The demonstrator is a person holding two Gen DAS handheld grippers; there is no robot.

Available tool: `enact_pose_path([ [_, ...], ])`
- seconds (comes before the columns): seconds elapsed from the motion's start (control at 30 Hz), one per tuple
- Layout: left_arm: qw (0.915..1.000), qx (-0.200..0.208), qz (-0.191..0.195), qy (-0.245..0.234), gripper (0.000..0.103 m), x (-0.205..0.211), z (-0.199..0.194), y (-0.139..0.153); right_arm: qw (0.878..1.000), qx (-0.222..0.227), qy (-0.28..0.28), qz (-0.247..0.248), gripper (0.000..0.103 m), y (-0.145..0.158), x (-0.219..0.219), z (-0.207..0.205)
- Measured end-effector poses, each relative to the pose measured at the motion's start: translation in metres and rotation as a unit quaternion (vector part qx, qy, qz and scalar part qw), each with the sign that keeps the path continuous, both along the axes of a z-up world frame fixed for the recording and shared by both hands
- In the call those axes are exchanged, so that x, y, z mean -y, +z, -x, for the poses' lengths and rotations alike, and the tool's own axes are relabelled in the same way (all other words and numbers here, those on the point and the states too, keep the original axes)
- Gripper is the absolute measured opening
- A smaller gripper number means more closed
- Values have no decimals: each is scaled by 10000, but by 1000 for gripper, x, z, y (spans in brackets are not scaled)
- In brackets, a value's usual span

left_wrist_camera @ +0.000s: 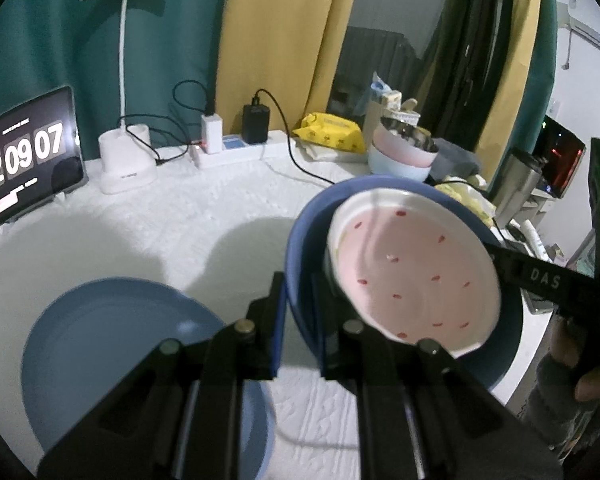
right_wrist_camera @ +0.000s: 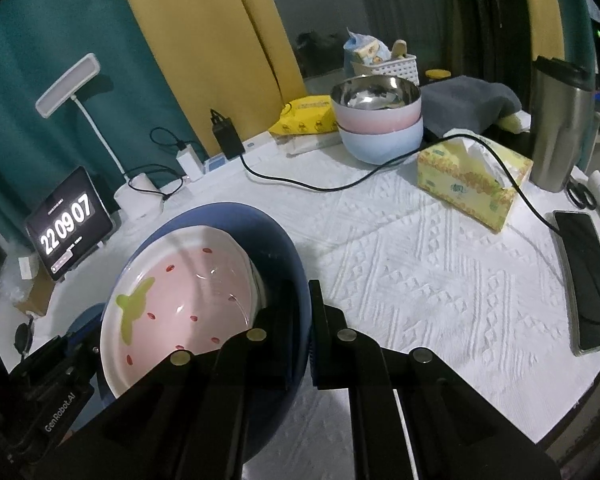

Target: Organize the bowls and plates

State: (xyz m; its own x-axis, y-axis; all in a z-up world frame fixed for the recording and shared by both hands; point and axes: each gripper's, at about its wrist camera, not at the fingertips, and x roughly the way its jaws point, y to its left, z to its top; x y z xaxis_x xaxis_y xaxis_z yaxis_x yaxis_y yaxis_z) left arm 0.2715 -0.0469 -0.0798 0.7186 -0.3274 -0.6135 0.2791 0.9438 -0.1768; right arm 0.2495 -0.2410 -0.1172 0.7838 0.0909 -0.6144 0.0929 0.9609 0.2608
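The dark blue bowl (left_wrist_camera: 300,248), with a strawberry-patterned plate (left_wrist_camera: 416,276) inside, is clamped at opposite rims by the left hand-held gripper (left_wrist_camera: 300,320) and the right hand-held gripper (right_wrist_camera: 300,336).

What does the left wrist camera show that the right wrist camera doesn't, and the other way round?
Only the left wrist view shows the second blue plate lying flat on the tablecloth, clear of the grippers.

Only the right wrist view shows the tissue box, the phone and the green leaf mark on the strawberry plate.

Both show the strawberry plate resting in the dark blue plate, which the left gripper and right gripper clamp by opposite rims, plus the stacked bowls, clock tablet and desk lamp.
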Motion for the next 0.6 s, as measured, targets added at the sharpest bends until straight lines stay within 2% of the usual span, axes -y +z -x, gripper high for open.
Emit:
enact_pose_path([
  [0.6,9991,310,189,201,11,-55,30,16,9994,231,183,188,8,23,-57,19],
])
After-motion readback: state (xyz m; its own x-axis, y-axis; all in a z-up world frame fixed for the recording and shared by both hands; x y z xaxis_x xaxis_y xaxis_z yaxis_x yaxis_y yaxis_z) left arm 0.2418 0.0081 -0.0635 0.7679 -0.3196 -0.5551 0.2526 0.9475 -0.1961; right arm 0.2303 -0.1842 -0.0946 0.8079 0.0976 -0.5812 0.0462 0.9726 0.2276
